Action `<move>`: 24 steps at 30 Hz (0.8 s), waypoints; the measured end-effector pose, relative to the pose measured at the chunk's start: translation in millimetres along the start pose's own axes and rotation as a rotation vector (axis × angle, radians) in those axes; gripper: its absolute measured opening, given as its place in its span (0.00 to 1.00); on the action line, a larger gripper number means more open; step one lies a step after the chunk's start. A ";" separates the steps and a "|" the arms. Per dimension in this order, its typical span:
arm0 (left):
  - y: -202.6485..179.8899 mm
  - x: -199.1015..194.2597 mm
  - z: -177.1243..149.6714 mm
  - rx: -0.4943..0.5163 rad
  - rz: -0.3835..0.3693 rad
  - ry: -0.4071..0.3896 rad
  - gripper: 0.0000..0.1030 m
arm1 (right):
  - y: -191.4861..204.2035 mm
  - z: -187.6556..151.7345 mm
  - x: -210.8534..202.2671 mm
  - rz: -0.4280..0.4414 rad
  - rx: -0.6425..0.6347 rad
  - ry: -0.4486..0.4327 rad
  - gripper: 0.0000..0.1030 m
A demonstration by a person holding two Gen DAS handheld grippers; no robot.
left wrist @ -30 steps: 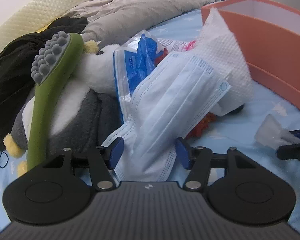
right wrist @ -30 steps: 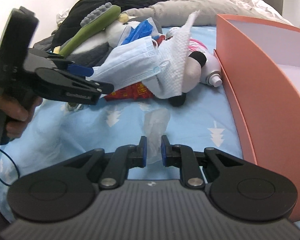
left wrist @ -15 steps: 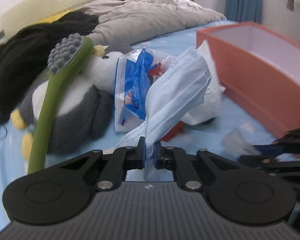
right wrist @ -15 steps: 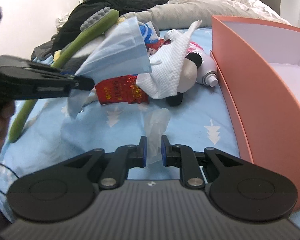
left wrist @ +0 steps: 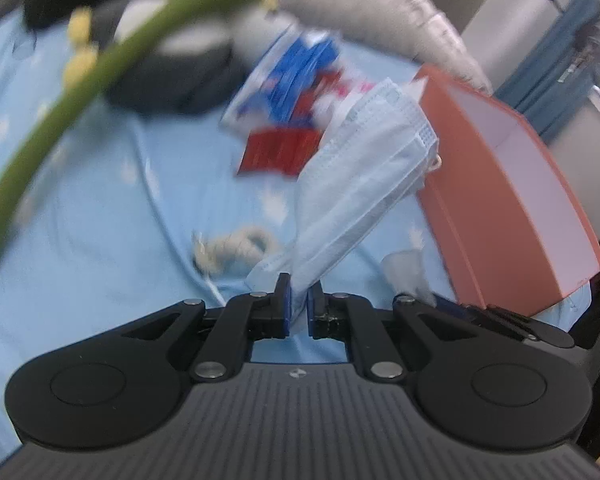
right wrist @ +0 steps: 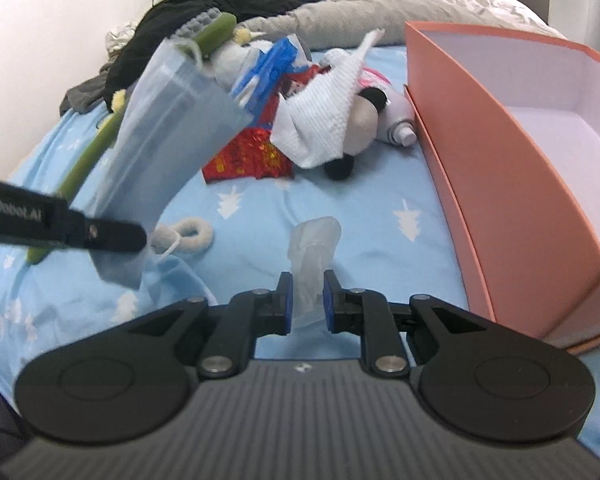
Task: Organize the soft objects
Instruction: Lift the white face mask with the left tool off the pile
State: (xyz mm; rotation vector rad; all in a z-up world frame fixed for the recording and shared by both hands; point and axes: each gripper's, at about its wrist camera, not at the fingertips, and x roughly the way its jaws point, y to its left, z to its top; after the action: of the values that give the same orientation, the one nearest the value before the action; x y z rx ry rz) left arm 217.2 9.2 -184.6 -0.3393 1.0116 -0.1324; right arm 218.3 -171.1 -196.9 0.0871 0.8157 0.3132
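My left gripper (left wrist: 299, 300) is shut on a pale blue face mask (left wrist: 364, 168) and holds it up above the blue bedsheet; the mask also shows in the right wrist view (right wrist: 172, 136), hanging from the left gripper's finger (right wrist: 100, 234). My right gripper (right wrist: 305, 300) is shut on a crumpled clear plastic glove (right wrist: 314, 240) low over the sheet. The open orange box (right wrist: 512, 168) stands to the right. A white paper towel (right wrist: 324, 120) lies over a plush toy (right wrist: 360, 120).
A pile at the back holds a penguin plush (left wrist: 172, 44), a green massage stick (right wrist: 92, 152), a blue-and-white bag (right wrist: 268, 68), a red packet (right wrist: 248, 156) and a white bottle (right wrist: 400, 120). A white fluffy hair tie (right wrist: 192, 234) lies on the sheet. Grey duvet and black clothes lie behind.
My left gripper closed on the face mask, lifted it off the pile and swung it toward the near side of the bed. My right gripper stayed shut on the plastic glove.
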 end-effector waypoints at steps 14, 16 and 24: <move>-31.0 12.1 -9.7 0.254 0.046 -0.031 0.58 | -14.9 -4.5 7.0 -0.002 0.017 0.008 0.32; -40.8 14.1 -11.4 0.331 0.040 -0.050 0.58 | -13.8 -5.2 8.8 -0.007 0.014 0.012 0.33; -63.3 37.6 -14.4 0.495 0.048 -0.065 0.57 | -19.9 -8.2 8.2 -0.013 0.013 0.014 0.24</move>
State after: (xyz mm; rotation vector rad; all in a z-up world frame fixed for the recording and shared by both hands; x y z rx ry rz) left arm 227.9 -63.4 -200.5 0.1315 0.8883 -0.3190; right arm 222.5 -187.9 -212.2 0.0922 0.8321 0.2969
